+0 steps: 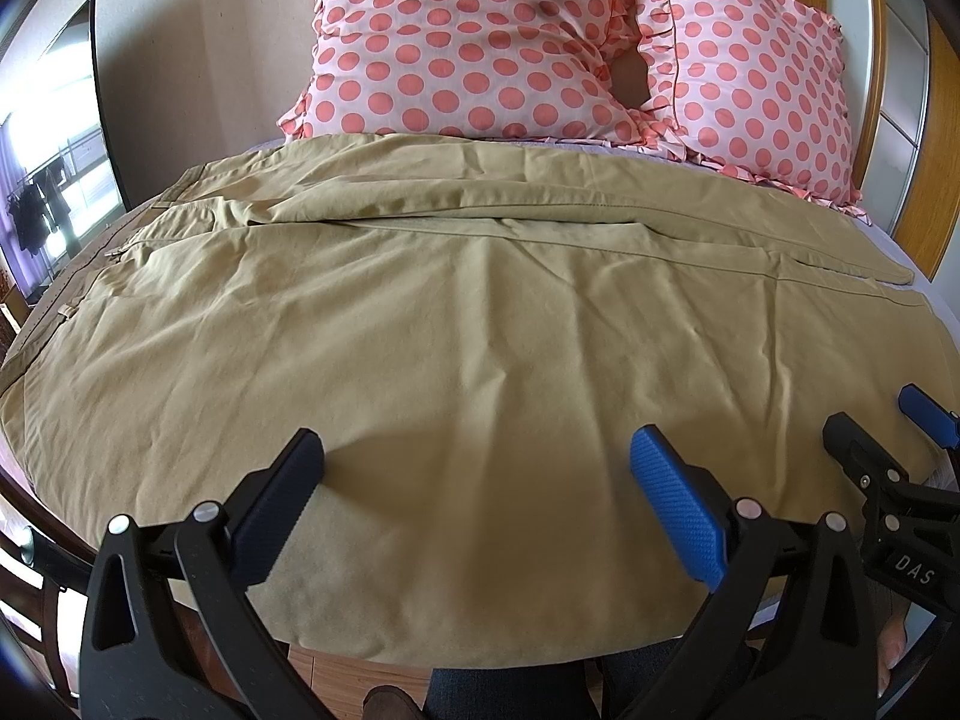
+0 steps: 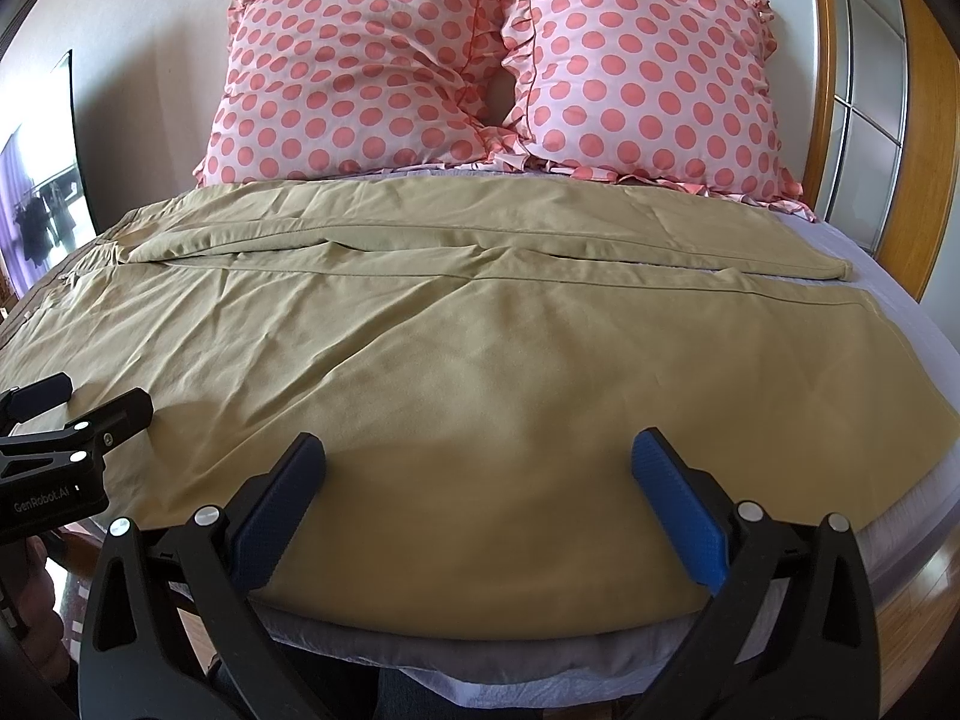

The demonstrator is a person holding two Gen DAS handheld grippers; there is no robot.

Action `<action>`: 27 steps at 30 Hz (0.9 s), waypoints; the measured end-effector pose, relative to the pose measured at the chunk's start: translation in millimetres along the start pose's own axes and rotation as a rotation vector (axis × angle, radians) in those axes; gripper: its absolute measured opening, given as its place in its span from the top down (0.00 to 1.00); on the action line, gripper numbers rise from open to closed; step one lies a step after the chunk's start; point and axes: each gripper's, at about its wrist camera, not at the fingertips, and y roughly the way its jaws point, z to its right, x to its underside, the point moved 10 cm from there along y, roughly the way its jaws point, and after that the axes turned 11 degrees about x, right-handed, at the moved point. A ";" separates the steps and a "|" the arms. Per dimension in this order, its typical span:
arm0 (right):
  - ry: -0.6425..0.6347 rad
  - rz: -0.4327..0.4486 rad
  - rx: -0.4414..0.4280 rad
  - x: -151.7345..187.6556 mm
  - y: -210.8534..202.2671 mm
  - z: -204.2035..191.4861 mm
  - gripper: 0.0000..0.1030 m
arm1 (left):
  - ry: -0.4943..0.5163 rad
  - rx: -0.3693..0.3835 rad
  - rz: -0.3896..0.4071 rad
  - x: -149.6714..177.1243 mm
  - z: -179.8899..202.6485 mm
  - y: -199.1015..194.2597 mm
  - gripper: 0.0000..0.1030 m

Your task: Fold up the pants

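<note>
The bed [image 2: 936, 312], under a pale lilac sheet, carries everything; khaki pants [image 2: 420, 372] lie spread flat across it, waistband toward the left, legs running right, the near leg reaching the front edge; two pink polka-dot pillows [image 2: 372, 72] lean against the wall behind, touching each other; the left hand-held gripper [image 1: 477, 504] hovers low over the near leg, jaws wide, gripping nothing; the right hand-held gripper [image 2: 478, 507] hangs just beside it, equally wide and holding nothing.
</note>
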 end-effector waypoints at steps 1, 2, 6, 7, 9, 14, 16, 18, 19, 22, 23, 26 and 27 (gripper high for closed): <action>-0.001 0.000 0.000 0.4 -0.2 0.2 0.01 | 0.000 0.000 0.000 0.0 0.0 0.0 0.02; 0.000 0.000 0.000 0.3 -0.1 0.1 0.01 | 0.000 0.000 0.000 0.0 0.0 0.0 0.02; 0.000 0.002 0.000 0.7 -0.4 0.3 0.01 | 0.000 0.000 0.001 -0.1 0.0 -0.1 0.02; 0.000 0.002 0.000 0.6 -0.2 0.1 0.01 | 0.000 0.000 0.001 -0.1 0.0 -0.1 0.02; 0.000 0.002 0.001 0.8 -0.4 0.3 0.01 | 0.000 0.000 0.001 -0.1 0.0 -0.1 0.02; 0.001 0.005 0.001 1.3 -0.8 0.6 0.01 | 0.000 0.000 0.002 -0.2 0.0 -0.1 0.02; 0.000 0.005 0.001 1.1 -0.8 0.6 0.01 | 0.000 0.000 0.002 -0.3 0.0 -0.1 0.02; 0.000 0.006 0.001 3.6 0.0 -0.7 0.01 | 0.000 0.000 0.002 -0.1 0.0 -0.1 0.02; 0.000 0.008 0.001 5.5 1.2 -2.2 0.01 | 0.000 0.000 0.002 -0.2 0.0 -0.1 0.02; 0.002 0.011 0.001 10.7 4.4 -6.4 0.01 | 0.001 0.000 0.002 -0.2 0.1 -0.2 0.02; 0.000 0.012 0.001 7.4 0.4 -2.5 0.01 | 0.002 -0.001 0.002 -0.2 0.1 -0.2 0.02; -0.025 -0.054 -0.039 4.1 1.7 -2.6 0.01 | 0.009 0.006 -0.003 -0.8 0.2 0.0 0.02; -0.008 -0.077 -0.065 -4.3 1.2 2.3 0.01 | 0.011 0.012 -0.011 -7.9 1.6 -5.1 0.02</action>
